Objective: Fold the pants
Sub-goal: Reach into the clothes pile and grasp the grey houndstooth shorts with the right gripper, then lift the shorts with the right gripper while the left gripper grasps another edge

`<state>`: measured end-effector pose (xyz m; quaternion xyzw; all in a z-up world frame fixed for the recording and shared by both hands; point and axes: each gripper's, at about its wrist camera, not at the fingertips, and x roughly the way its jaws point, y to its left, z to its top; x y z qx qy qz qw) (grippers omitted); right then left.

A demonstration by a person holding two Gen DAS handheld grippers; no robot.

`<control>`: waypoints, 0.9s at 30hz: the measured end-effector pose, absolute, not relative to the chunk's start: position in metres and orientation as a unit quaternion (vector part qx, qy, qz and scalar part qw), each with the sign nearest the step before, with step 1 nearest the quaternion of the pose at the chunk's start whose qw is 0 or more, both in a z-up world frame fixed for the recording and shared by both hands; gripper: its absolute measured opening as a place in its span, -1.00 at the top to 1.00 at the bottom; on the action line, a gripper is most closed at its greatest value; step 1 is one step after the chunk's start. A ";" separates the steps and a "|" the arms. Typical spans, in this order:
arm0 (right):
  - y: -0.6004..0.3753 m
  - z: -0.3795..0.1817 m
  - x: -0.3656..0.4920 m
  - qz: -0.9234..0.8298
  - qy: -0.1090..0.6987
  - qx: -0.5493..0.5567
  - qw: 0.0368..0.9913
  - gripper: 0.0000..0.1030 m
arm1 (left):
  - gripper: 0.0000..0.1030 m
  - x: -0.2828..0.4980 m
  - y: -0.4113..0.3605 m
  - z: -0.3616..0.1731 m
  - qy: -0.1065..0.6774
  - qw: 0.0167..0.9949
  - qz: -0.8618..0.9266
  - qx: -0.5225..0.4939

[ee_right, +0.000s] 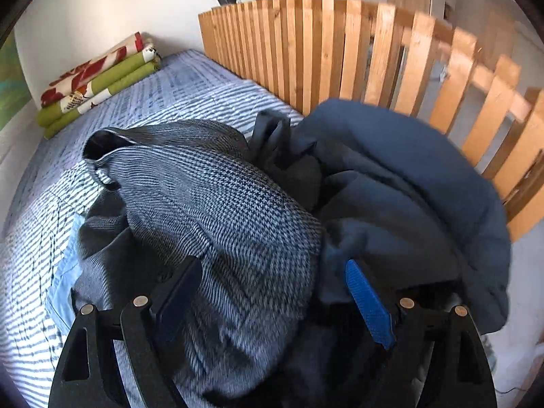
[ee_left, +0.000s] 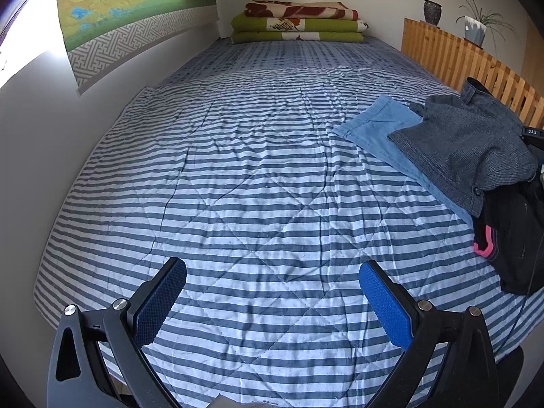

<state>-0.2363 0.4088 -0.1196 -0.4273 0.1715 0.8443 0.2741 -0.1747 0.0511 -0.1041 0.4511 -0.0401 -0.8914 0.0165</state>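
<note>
A pile of clothes lies at the right edge of the bed. On top of it are grey checked pants point(ee_left: 476, 142), crumpled, over a flat light blue garment point(ee_left: 377, 125). In the right wrist view the grey checked pants point(ee_right: 221, 197) bulge up between the spread fingers of my right gripper point(ee_right: 272, 265), which is open and held low over them. A dark blue garment point(ee_right: 408, 176) is heaped just to its right. My left gripper point(ee_left: 272, 267) is open over the bare striped quilt point(ee_left: 238, 170), well left of the pile, with nothing between its fingers.
A black garment with pink trim point(ee_left: 516, 238) lies at the pile's near end. Folded blankets point(ee_left: 295, 22) are stacked at the far end of the bed. A wooden slatted rail point(ee_right: 340, 51) borders the right side, and a wall with a hanging point(ee_left: 136, 10) the left.
</note>
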 end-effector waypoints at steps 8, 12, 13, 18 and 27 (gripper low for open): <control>0.388 -0.102 -0.233 0.857 0.105 -0.429 0.264 0.57 | -1.00 -0.182 0.038 -0.111 -0.010 0.026 -0.888 0.459; 0.381 -0.085 -0.222 0.871 0.126 -0.412 0.234 0.78 | -1.00 -0.175 0.029 -0.114 -0.006 0.011 -0.886 0.463; 0.376 -0.079 -0.220 0.875 0.129 -0.407 0.227 0.78 | -1.00 -0.172 0.028 -0.113 -0.009 0.011 -0.888 0.460; 0.326 -0.042 -0.200 0.902 0.153 -0.377 0.146 0.81 | -1.00 -0.157 0.010 -0.108 0.003 0.014 -0.893 0.450; 0.143 -0.033 -0.180 0.919 0.074 -0.386 -0.023 0.85 | -1.00 -0.129 -0.043 -0.096 0.028 0.035 -0.901 0.432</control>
